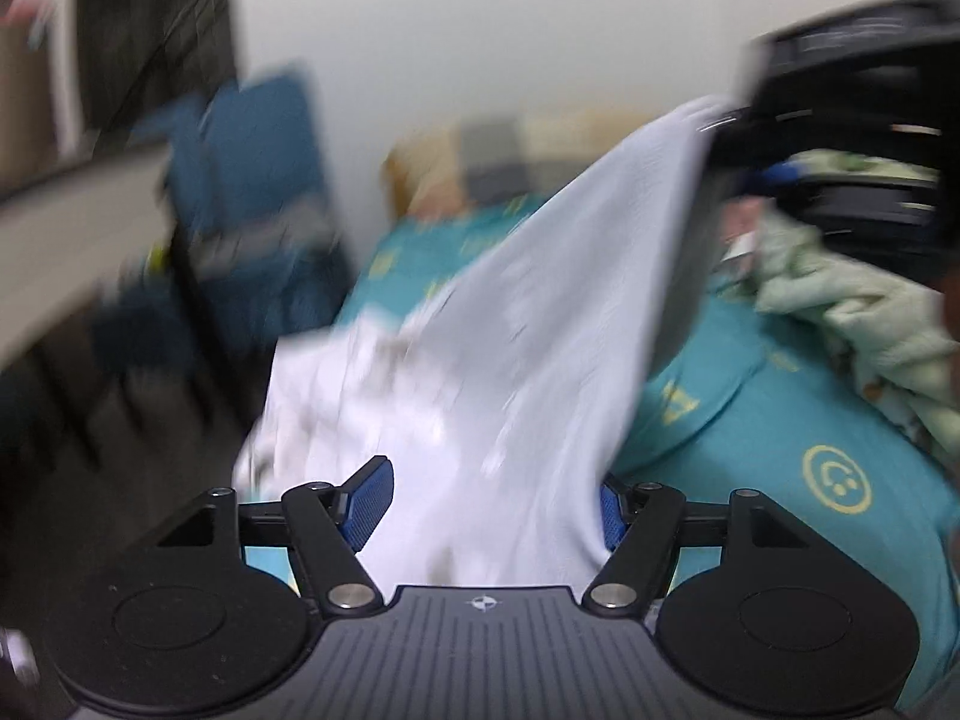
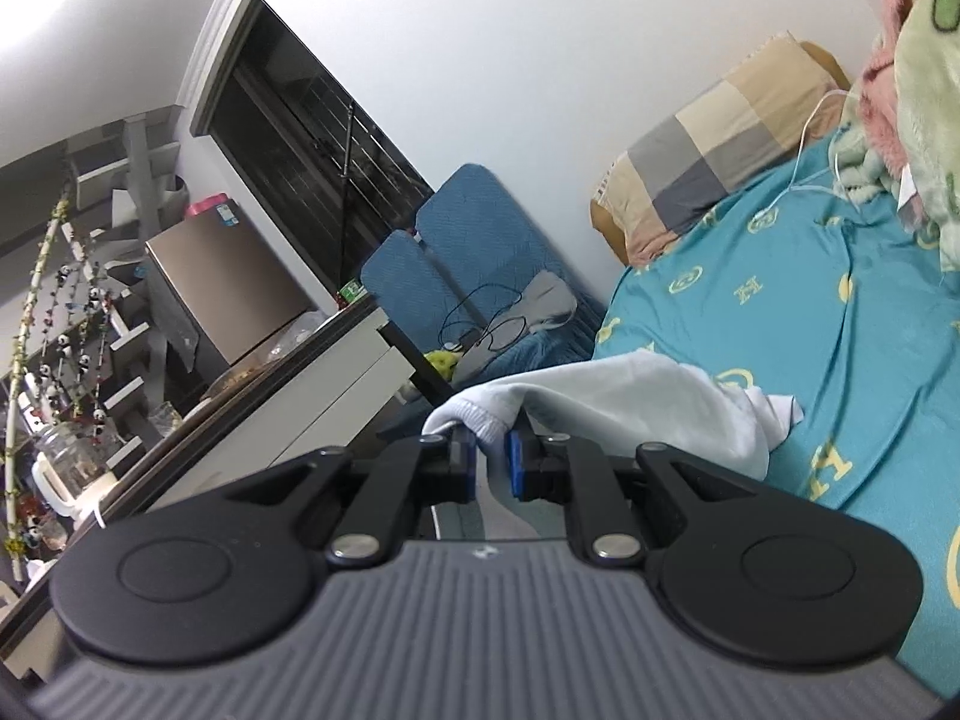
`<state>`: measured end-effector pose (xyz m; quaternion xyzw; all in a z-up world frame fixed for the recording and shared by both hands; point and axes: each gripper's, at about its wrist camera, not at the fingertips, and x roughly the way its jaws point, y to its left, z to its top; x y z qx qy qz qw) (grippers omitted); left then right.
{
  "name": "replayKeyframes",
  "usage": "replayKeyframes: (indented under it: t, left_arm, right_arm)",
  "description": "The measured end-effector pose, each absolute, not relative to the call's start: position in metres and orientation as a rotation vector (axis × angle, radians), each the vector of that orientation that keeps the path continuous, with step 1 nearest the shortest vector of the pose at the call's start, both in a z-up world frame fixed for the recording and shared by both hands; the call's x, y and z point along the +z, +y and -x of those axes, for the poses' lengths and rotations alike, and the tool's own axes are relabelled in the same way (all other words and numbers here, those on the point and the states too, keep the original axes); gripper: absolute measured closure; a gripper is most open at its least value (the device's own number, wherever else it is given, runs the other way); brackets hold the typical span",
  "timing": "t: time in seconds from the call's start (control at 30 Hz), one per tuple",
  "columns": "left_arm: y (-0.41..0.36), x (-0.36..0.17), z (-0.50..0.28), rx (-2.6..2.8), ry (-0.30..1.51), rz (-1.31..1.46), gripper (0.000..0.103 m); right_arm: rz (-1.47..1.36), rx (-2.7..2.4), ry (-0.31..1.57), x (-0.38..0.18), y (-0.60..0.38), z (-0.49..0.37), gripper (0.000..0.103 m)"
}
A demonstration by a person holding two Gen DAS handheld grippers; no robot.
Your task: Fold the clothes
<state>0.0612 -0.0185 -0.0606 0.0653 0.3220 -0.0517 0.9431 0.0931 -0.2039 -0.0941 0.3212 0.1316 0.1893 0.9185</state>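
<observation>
Right fingers (image 2: 521,468) pinch white garment (image 2: 630,396) hem; left fingers (image 1: 369,498) spread, cloth between (blurred), over bed (image 2: 810,312).

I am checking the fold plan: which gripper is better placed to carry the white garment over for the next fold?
Probably the right gripper: it is shut on the white garment at its ribbed edge. The left gripper stands open, with cloth only lying between its fingers, in a blurred view.
</observation>
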Motion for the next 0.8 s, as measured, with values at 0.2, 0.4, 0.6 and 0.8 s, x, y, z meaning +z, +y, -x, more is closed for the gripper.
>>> replayKeyframes:
  t: [0.2,0.4,0.6,0.8]
  left_arm:
    - [-0.013,-0.058,-0.053,-0.028,0.712,-0.088,0.035]
    - [-0.002,-0.052,-0.05,0.044,0.666,-0.073,0.043]
    - [0.021,-0.023,-0.045,0.076,0.537,0.057,0.054]
    - [0.027,-0.017,-0.042,0.028,0.524,0.125,0.09]
  right_arm:
    - [-0.637,0.229,0.308,-0.106,-0.209,-0.099,0.089]
    - [-0.589,0.07,0.398,-0.122,-0.211,-0.109,0.088]
    - [-0.571,0.03,0.56,-0.144,-0.209,-0.115,0.079]
    - [-0.443,0.031,0.615,-0.152,-0.185,-0.111,0.062]
